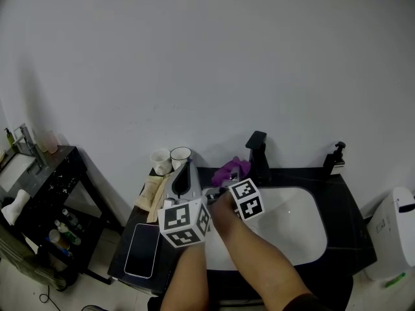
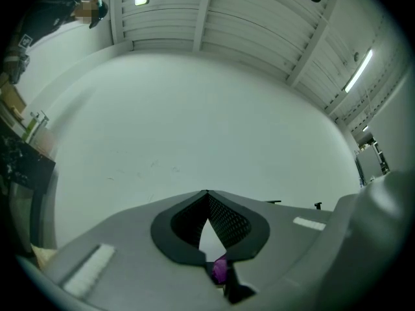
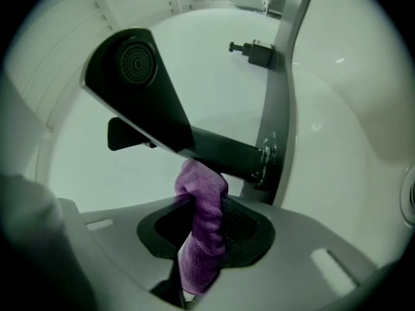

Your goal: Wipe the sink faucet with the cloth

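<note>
The black faucet (image 1: 258,153) stands at the back rim of the white sink (image 1: 305,225). In the right gripper view its spout (image 3: 149,96) hangs just above and ahead of the jaws. The purple cloth (image 1: 230,170) lies bunched left of the faucet base. My right gripper (image 1: 228,181) is shut on the cloth (image 3: 201,232), whose top touches the underside of the faucet. My left gripper (image 1: 187,172) sits to the left over the counter, pointing at the wall. Its jaws (image 2: 207,194) meet at the tips, and a purple scrap (image 2: 220,269) shows low between them.
Two white cups (image 1: 170,159) stand on the black counter (image 1: 350,206) at the back left. A dark phone (image 1: 142,249) lies at the front left. A black soap dispenser (image 1: 335,158) is at the back right, a white bin (image 1: 392,232) beyond. A dark shelf (image 1: 45,193) stands left.
</note>
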{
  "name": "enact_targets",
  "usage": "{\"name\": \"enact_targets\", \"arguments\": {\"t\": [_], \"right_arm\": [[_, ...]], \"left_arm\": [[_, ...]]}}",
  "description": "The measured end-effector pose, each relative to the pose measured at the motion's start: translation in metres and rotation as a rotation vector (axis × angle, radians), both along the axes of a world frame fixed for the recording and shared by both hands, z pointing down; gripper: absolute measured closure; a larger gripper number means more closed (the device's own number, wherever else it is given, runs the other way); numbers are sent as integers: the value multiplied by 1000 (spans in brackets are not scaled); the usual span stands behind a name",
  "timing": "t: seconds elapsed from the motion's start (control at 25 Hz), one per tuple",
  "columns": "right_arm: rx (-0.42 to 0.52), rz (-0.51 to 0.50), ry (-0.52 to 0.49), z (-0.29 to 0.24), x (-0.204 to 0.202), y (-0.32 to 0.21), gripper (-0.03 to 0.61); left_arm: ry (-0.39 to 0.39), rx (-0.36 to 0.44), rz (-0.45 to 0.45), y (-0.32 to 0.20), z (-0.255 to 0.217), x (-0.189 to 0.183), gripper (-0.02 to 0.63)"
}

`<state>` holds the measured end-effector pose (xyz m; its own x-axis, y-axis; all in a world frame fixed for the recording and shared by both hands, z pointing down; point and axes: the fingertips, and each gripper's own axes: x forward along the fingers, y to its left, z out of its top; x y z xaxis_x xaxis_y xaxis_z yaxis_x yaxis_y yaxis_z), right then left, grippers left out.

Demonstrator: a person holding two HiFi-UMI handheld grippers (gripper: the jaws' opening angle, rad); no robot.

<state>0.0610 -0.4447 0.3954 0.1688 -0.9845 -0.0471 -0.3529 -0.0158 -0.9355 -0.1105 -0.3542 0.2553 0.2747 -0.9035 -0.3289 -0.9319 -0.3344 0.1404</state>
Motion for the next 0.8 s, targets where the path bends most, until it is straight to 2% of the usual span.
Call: {"name": "enact_targets", "arguments": {"t": [0.28, 0.56, 0.8], "right_arm": [[5, -11, -31, 10, -2, 12, 483], [-26, -77, 145, -1, 4, 39, 480], [-3, -190, 358, -34, 17, 83, 479]], "left_arm": [[-20, -4, -1, -2, 3, 3, 597], [-92, -10, -5, -5, 8, 13, 597], [-193, -40, 10, -7, 23, 32, 597]]}}
